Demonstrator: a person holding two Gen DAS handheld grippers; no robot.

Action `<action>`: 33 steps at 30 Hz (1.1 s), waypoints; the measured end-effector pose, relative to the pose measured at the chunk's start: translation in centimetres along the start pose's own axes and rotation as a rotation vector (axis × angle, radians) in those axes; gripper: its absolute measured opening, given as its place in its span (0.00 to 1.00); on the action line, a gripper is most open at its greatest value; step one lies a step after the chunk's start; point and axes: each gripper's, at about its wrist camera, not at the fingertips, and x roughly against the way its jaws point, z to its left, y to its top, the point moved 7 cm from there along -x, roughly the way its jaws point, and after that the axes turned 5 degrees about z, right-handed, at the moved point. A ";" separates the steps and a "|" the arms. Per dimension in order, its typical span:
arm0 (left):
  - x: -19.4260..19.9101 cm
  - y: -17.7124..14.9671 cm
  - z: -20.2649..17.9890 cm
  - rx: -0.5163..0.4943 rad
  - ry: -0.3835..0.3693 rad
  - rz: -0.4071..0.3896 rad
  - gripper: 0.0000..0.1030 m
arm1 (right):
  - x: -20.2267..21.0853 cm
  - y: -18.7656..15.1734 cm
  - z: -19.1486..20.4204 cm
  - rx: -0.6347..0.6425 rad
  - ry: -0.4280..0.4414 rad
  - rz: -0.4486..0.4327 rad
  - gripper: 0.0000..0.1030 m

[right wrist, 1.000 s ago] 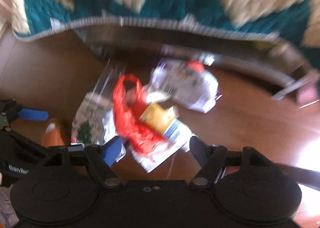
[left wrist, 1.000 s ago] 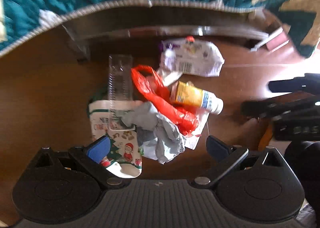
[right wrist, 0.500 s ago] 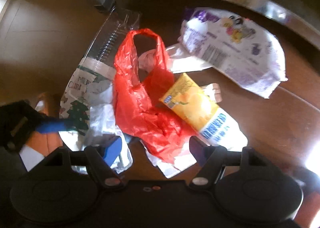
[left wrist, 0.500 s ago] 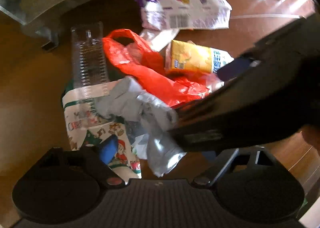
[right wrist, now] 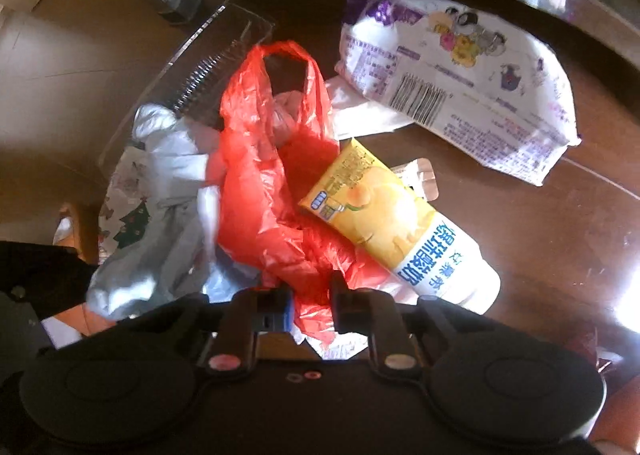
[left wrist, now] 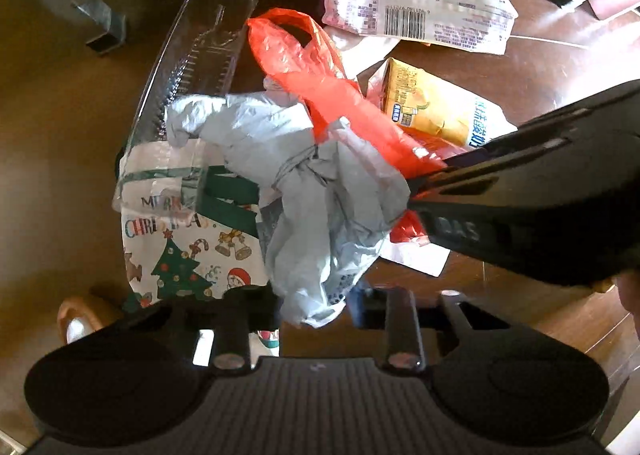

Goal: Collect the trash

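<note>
A heap of trash lies on the brown wooden floor (left wrist: 48, 175). My left gripper (left wrist: 312, 307) points down, its jaws closing, and the pads pinch the lower end of a crumpled grey plastic bag (left wrist: 312, 183). My right gripper (right wrist: 310, 301) is closing too, and its pads squeeze a fold of the red plastic bag (right wrist: 260, 195). That red bag (left wrist: 320, 95) runs diagonally across the grey one. In the left wrist view the right tool's black housing (left wrist: 540, 195) reaches in from the right and covers part of the heap.
A yellow yoghurt bottle (right wrist: 392, 223) lies right of the red bag. Beyond it sits a white and purple snack packet (right wrist: 460, 95). A clear plastic tray (left wrist: 196, 67) and a Christmas-print bag (left wrist: 184, 247) lie to the left. A metal frame leg (left wrist: 100, 27) stands behind.
Both grippers have dropped onto the heap and gone from wide open to closed, the left on the grey bag and the right on the red bag. The trash now looks much nearer.
</note>
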 end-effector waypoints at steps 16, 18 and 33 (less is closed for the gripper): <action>11.3 -2.0 0.4 0.003 -0.004 -0.094 0.12 | 15.3 -4.3 2.0 -0.093 -0.109 -0.152 0.11; 13.3 -2.6 0.2 -0.019 0.005 -0.128 0.12 | 17.6 -5.3 2.2 -0.110 -0.114 -0.193 0.11; 20.5 -5.8 1.7 -0.051 0.008 -0.268 0.09 | 28.2 -10.4 -0.8 -0.292 -0.143 -0.454 0.11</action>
